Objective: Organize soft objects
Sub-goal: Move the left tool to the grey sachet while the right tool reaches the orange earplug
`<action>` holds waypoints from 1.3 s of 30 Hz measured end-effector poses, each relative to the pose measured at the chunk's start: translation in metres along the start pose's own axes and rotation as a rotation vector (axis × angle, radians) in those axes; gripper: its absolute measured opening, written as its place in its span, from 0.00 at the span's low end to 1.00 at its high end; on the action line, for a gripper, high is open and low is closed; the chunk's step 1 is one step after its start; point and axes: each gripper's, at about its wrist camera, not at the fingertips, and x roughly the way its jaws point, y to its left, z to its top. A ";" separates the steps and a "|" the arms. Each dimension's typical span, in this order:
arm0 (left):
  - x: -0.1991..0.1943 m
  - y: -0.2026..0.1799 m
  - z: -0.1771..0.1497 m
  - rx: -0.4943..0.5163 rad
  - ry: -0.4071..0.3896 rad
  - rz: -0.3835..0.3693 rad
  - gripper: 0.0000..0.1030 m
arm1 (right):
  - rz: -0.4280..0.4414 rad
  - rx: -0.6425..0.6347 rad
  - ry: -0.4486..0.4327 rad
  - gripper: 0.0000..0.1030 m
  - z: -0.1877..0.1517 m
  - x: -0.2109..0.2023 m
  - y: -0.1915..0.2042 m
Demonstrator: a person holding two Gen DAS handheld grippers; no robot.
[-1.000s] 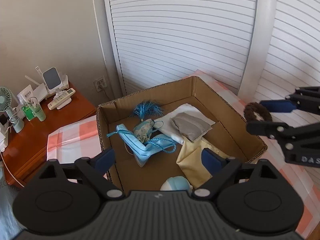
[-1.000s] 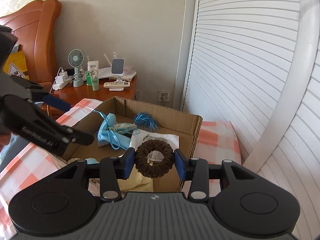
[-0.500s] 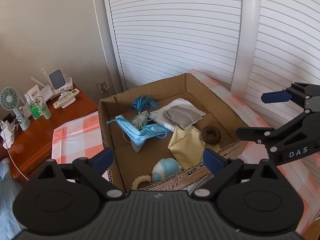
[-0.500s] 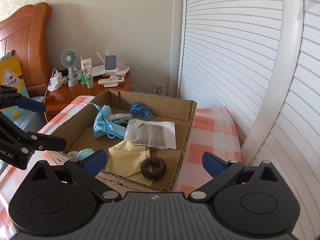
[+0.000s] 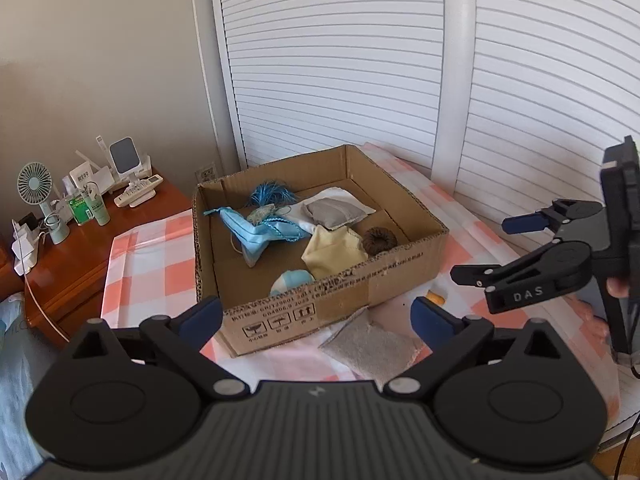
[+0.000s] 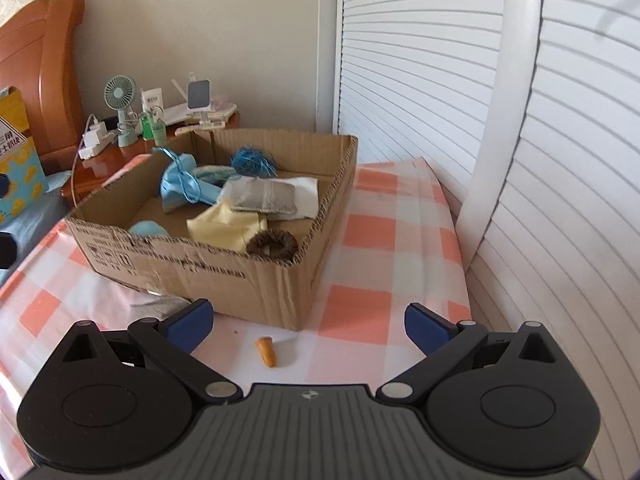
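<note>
An open cardboard box (image 5: 400,276) (image 6: 200,276) on the checked cloth holds a brown knitted ring (image 5: 379,240) (image 6: 272,243), a grey pouch (image 5: 338,214), a yellow cloth (image 5: 332,252), a blue drawstring bag (image 5: 256,236), a blue tassel (image 5: 268,194) and a pale blue round toy (image 5: 292,280). In front of the box lie a grey cloth (image 5: 372,348) (image 6: 160,306) and a small orange plug (image 6: 267,352). My left gripper (image 5: 316,314) hovers before the box, its jaws opening with nothing between them. My right gripper (image 6: 308,322) (image 5: 488,246) is open and empty, above the orange plug.
A wooden nightstand (image 5: 80,248) with a small fan (image 5: 36,184), bottles and chargers stands left of the table. White louvred doors (image 5: 340,80) close off the back and right. A wooden headboard (image 6: 36,80) rises at far left. A hand (image 5: 616,284) holds the right gripper.
The right gripper opened and let go of the brown ring, which now lies in the box. Both grippers drew back from the box, so its front wall and the table now show.
</note>
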 end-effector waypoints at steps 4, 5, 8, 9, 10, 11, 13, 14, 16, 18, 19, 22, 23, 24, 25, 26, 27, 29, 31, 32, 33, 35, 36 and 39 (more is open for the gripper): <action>-0.001 -0.010 -0.028 0.003 -0.015 0.021 0.98 | -0.073 -0.001 0.044 1.00 -0.020 0.019 -0.006; 0.001 -0.013 -0.033 0.007 -0.011 0.023 0.98 | -0.090 0.000 0.057 1.00 -0.025 0.024 -0.008; 0.010 -0.017 -0.048 0.002 0.020 0.037 0.98 | -0.111 0.009 0.075 1.00 -0.035 0.033 -0.012; 0.013 -0.017 -0.052 -0.016 0.031 0.027 0.98 | -0.126 0.011 0.077 1.00 -0.037 0.035 -0.013; 0.016 -0.016 -0.056 -0.038 0.042 0.001 0.98 | -0.145 0.012 0.079 1.00 -0.039 0.037 -0.014; 0.018 -0.016 -0.058 -0.053 0.053 -0.020 0.98 | -0.165 0.013 0.080 1.00 -0.039 0.040 -0.014; 0.023 -0.016 -0.063 -0.078 0.069 -0.028 0.98 | -0.194 0.017 0.083 1.00 -0.041 0.044 -0.015; 0.025 -0.016 -0.065 -0.082 0.075 -0.026 0.98 | -0.199 0.015 0.090 1.00 -0.041 0.046 -0.015; 0.029 -0.016 -0.068 -0.093 0.088 -0.024 0.98 | -0.199 0.002 0.098 1.00 -0.043 0.050 -0.013; 0.030 -0.016 -0.070 -0.097 0.091 -0.038 0.98 | -0.184 -0.014 0.094 1.00 -0.043 0.051 -0.008; 0.030 -0.016 -0.070 -0.100 0.092 -0.040 0.98 | -0.177 -0.024 0.094 1.00 -0.043 0.051 -0.005; 0.032 -0.015 -0.071 -0.104 0.094 -0.050 0.98 | -0.143 -0.044 0.097 1.00 -0.042 0.052 0.004; 0.032 -0.015 -0.071 -0.106 0.096 -0.051 0.98 | -0.130 -0.046 0.099 1.00 -0.042 0.052 0.006; 0.032 -0.015 -0.071 -0.107 0.097 -0.052 0.98 | -0.122 -0.047 0.098 1.00 -0.042 0.052 0.008; 0.032 -0.015 -0.071 -0.109 0.098 -0.054 0.98 | -0.115 -0.047 0.099 1.00 -0.042 0.053 0.010; 0.033 -0.015 -0.072 -0.112 0.100 -0.056 0.98 | -0.103 -0.045 0.102 1.00 -0.041 0.054 0.011; 0.034 -0.015 -0.072 -0.114 0.103 -0.057 0.98 | -0.088 -0.044 0.105 1.00 -0.041 0.054 0.012; 0.035 -0.015 -0.072 -0.115 0.109 -0.064 0.98 | -0.064 -0.057 0.100 1.00 -0.041 0.055 0.016; 0.036 -0.014 -0.073 -0.119 0.112 -0.066 0.98 | -0.039 -0.077 0.097 0.99 -0.040 0.055 0.019; 0.036 -0.014 -0.073 -0.120 0.113 -0.067 0.98 | -0.031 -0.082 0.096 0.98 -0.040 0.055 0.020; 0.036 -0.014 -0.074 -0.120 0.113 -0.067 0.98 | -0.026 -0.087 0.096 0.95 -0.040 0.055 0.022; 0.037 -0.013 -0.074 -0.121 0.115 -0.065 0.98 | -0.011 -0.094 0.088 0.87 -0.039 0.054 0.023; 0.038 -0.013 -0.075 -0.122 0.116 -0.065 0.98 | -0.005 -0.098 0.082 0.83 -0.039 0.052 0.024; 0.040 -0.012 -0.076 -0.128 0.119 -0.075 0.98 | 0.012 -0.109 0.066 0.75 -0.040 0.051 0.028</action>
